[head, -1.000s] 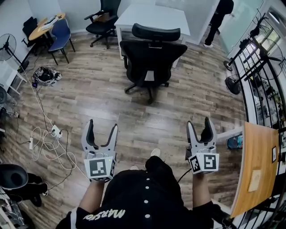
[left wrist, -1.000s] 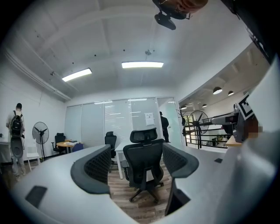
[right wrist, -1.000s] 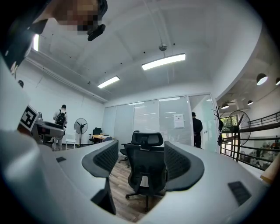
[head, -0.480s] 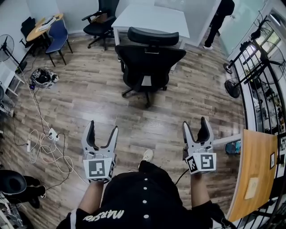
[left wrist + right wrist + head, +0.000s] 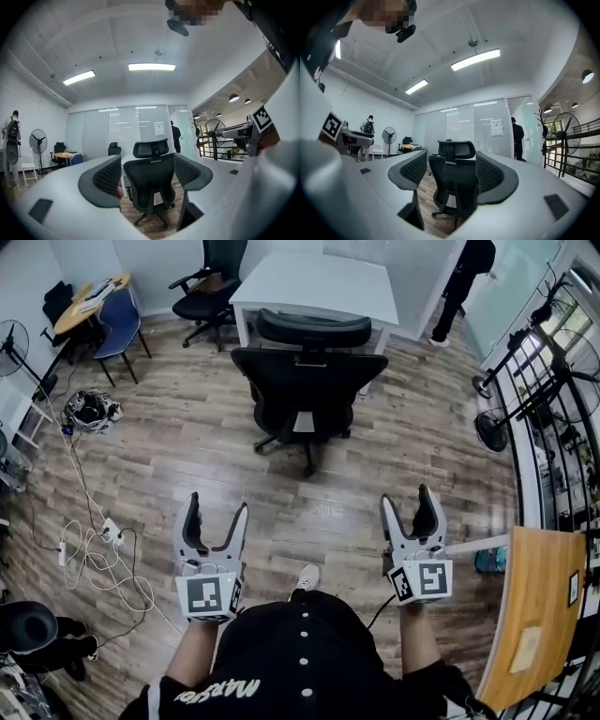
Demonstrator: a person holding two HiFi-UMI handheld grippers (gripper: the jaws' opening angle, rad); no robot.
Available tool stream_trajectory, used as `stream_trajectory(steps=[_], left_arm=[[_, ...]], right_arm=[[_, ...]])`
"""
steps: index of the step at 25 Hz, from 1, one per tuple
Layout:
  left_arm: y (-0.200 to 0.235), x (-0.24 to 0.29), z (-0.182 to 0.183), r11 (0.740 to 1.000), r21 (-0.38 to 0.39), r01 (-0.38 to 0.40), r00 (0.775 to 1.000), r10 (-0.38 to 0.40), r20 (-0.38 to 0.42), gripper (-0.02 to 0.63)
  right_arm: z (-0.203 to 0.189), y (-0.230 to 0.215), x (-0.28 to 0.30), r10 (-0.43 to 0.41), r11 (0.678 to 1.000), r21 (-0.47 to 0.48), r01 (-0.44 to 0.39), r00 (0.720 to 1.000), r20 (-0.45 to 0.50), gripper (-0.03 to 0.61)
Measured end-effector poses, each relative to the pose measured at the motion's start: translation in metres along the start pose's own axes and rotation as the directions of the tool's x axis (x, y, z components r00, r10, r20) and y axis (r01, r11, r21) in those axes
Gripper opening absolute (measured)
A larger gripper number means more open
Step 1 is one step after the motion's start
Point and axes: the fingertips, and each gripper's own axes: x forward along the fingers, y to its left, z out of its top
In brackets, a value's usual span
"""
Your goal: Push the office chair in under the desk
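Observation:
A black office chair (image 5: 305, 381) with a headrest stands on the wood floor, its back turned to me, pulled out from the white desk (image 5: 314, 282) behind it. The same chair (image 5: 149, 183) shows between the jaws in the left gripper view, and the chair (image 5: 453, 185) fills the gap in the right gripper view. My left gripper (image 5: 215, 514) is open and empty, well short of the chair. My right gripper (image 5: 412, 504) is also open and empty, level with the left one.
A second black chair (image 5: 208, 282) and a blue chair (image 5: 125, 320) stand at the back left. Cables and a power strip (image 5: 103, 540) lie on the floor at my left. A wooden table (image 5: 536, 606) and railing are at my right. A person (image 5: 464, 273) stands far right.
The chair and desk appear slightly farther up the head view and shifted left, as I have stepped; both grippers keep their open pose in front of me.

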Motion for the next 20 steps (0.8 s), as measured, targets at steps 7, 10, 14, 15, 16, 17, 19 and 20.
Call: stream_trajectory(steps=[7, 10, 14, 15, 16, 17, 19, 20], left_arm=[[-0.011, 0.033, 0.003, 1.0, -0.002, -0.001, 1.0, 0.001, 0.004, 0.367], [-0.017, 0.043, 0.003, 1.0, -0.004, 0.0, 1.0, 0.0, 0.0, 0.367], [-0.024, 0.049, 0.005, 1.0, -0.004, -0.02, 1.0, 0.02, -0.012, 0.367], [-0.026, 0.05, 0.005, 1.0, -0.007, -0.022, 1.0, 0.022, -0.012, 0.367], [-0.027, 0.051, 0.006, 1.0, -0.011, -0.022, 1.0, 0.021, -0.01, 0.367], [-0.029, 0.051, 0.005, 1.0, -0.014, -0.02, 1.0, 0.02, -0.01, 0.367], [-0.032, 0.05, 0.001, 1.0, -0.016, -0.018, 1.0, 0.018, -0.016, 0.367], [-0.032, 0.049, -0.002, 1.0, -0.015, -0.019, 1.0, 0.018, -0.022, 0.367]], right_arm=[[0.001, -0.027, 0.023, -0.007, 1.0, 0.0, 0.007, 1.0, 0.007, 0.322], [0.0, -0.036, 0.031, -0.004, 1.0, -0.004, 0.004, 1.0, 0.006, 0.322], [-0.005, -0.043, 0.038, 0.017, 1.0, -0.002, -0.017, 1.0, -0.007, 0.322], [-0.006, -0.045, 0.04, 0.022, 1.0, -0.001, -0.022, 1.0, -0.013, 0.322], [-0.008, -0.046, 0.041, 0.025, 1.0, 0.001, -0.025, 1.0, -0.019, 0.322], [-0.01, -0.047, 0.042, 0.027, 1.0, 0.004, -0.027, 0.999, -0.023, 0.322], [-0.015, -0.047, 0.042, 0.03, 1.0, 0.007, -0.03, 0.999, -0.024, 0.322], [-0.018, -0.046, 0.042, 0.033, 0.999, 0.007, -0.033, 0.999, -0.023, 0.322]])
